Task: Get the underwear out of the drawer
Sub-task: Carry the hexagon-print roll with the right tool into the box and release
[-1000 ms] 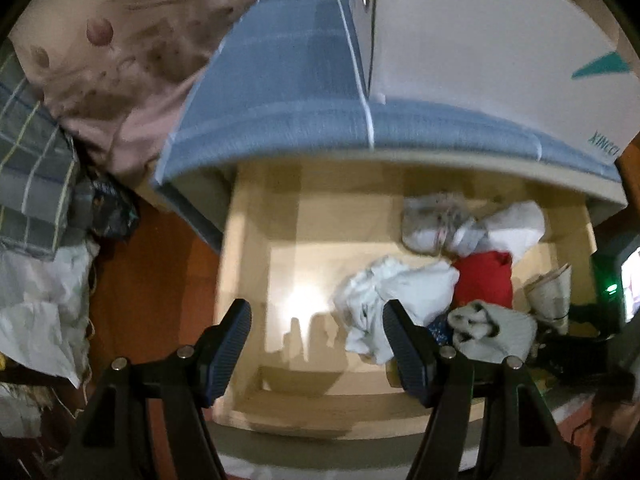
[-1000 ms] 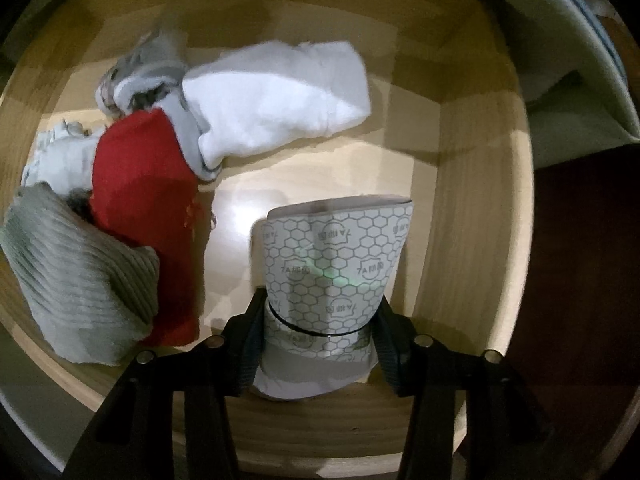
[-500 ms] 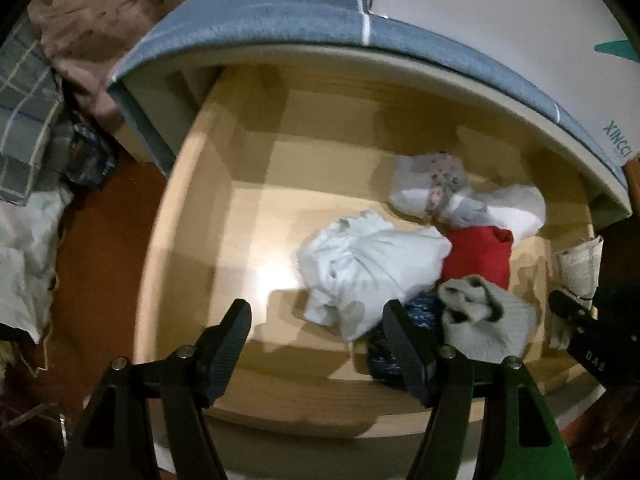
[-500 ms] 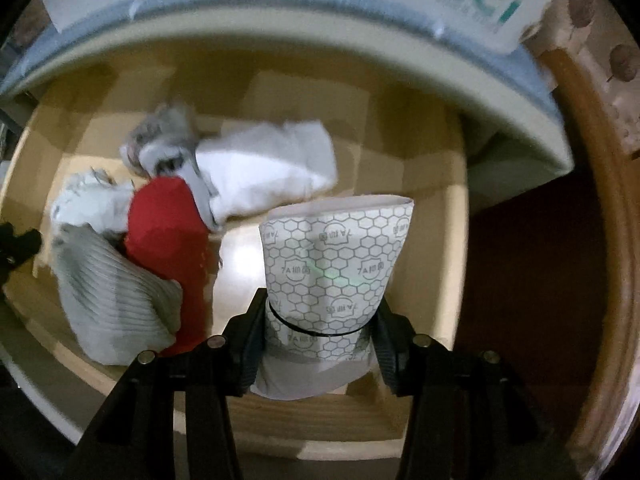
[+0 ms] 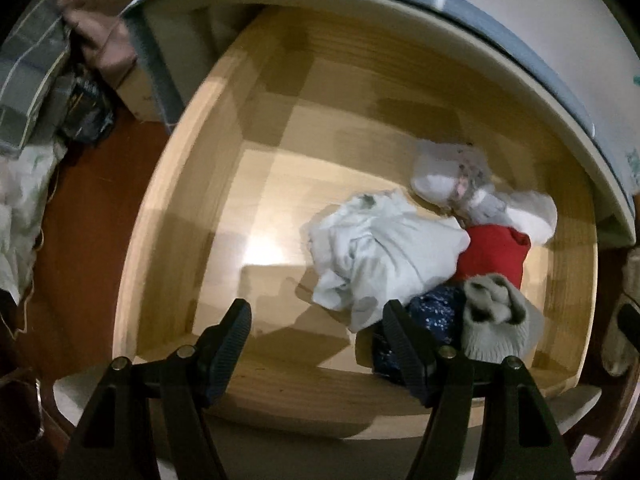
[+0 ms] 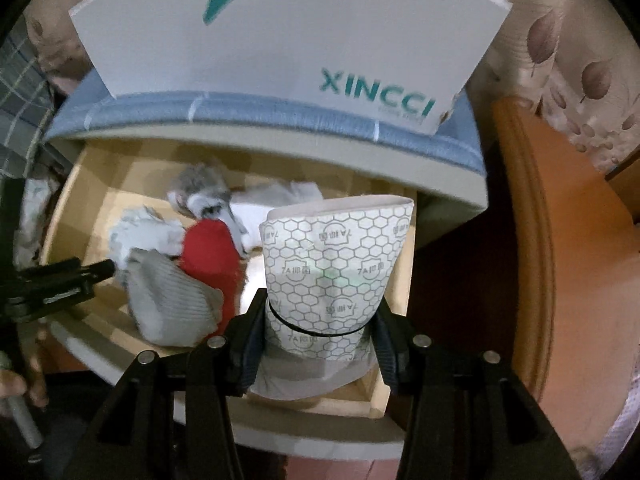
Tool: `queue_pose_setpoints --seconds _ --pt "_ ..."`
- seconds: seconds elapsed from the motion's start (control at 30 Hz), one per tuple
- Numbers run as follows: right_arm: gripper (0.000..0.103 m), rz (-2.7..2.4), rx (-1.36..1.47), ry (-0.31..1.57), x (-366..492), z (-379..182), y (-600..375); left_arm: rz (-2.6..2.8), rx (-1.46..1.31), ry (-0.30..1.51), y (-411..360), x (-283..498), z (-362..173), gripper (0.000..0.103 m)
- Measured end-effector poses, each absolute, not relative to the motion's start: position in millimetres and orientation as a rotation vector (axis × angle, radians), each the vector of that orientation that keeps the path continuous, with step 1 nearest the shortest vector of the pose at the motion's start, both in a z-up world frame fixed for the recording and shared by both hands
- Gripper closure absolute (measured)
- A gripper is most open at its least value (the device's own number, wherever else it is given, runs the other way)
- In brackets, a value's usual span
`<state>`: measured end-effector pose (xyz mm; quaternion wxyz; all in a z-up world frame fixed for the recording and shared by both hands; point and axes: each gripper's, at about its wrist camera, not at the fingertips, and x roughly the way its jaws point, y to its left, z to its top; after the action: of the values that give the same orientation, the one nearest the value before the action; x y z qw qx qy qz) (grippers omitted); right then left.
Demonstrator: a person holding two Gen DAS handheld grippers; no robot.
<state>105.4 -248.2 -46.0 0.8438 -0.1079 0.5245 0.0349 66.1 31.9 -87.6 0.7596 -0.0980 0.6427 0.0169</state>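
The wooden drawer (image 5: 168, 216) stands pulled out. Bunched at its right side lie a crumpled white garment (image 5: 384, 256), a red piece (image 5: 494, 254), a grey knit piece (image 5: 496, 320), a dark blue patterned piece (image 5: 432, 320) and a pale patterned bundle (image 5: 444, 172). My left gripper (image 5: 316, 320) hangs open over the drawer's front, its right finger beside the white garment, with nothing between the fingers. My right gripper (image 6: 320, 320) is shut on a rolled underwear (image 6: 336, 264) with a grey hexagon print, held above the drawer's (image 6: 320, 428) right front corner.
A white box (image 6: 280, 52) with green lettering sits on the blue-grey cabinet top (image 6: 280, 112) over the drawer. An orange wooden bed frame (image 6: 540, 240) and leaf-print bedding are on the right. Plaid cloth (image 5: 24, 80) and clutter lie left on the red-brown floor (image 5: 92, 208).
My right gripper has risen out of the drawer with the hexagon-print roll still clamped. The left gripper has sunk closer to the drawer and rolled a little, jaws unchanged.
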Motion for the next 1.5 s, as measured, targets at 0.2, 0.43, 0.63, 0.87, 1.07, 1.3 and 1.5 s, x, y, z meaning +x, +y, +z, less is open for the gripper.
queue_pose_setpoints --seconds 0.2,0.43,0.63,0.87,1.07,1.3,1.5 --pt "0.059 0.111 -0.191 1.059 91 -3 -254 0.042 -0.207 1.382 31 63 -85 0.033" --pt "0.059 0.112 -0.174 0.925 100 69 -258 0.028 -0.152 1.337 25 60 -76 0.033" --pt "0.059 0.066 -0.183 0.840 143 118 -253 0.024 -0.127 1.311 21 60 -72 0.033" --pt "0.058 0.008 -0.193 0.909 220 112 -243 0.033 -0.138 1.315 22 60 -73 0.033" --pt "0.058 -0.026 -0.220 0.995 263 83 -228 0.029 -0.122 1.306 21 59 -71 0.033" --pt "0.055 -0.042 -0.234 1.063 280 49 -225 0.031 -0.138 1.309 23 58 -71 0.033" --pt "0.039 -0.030 -0.261 1.018 267 63 -225 0.037 -0.132 1.319 22 58 -73 0.033"
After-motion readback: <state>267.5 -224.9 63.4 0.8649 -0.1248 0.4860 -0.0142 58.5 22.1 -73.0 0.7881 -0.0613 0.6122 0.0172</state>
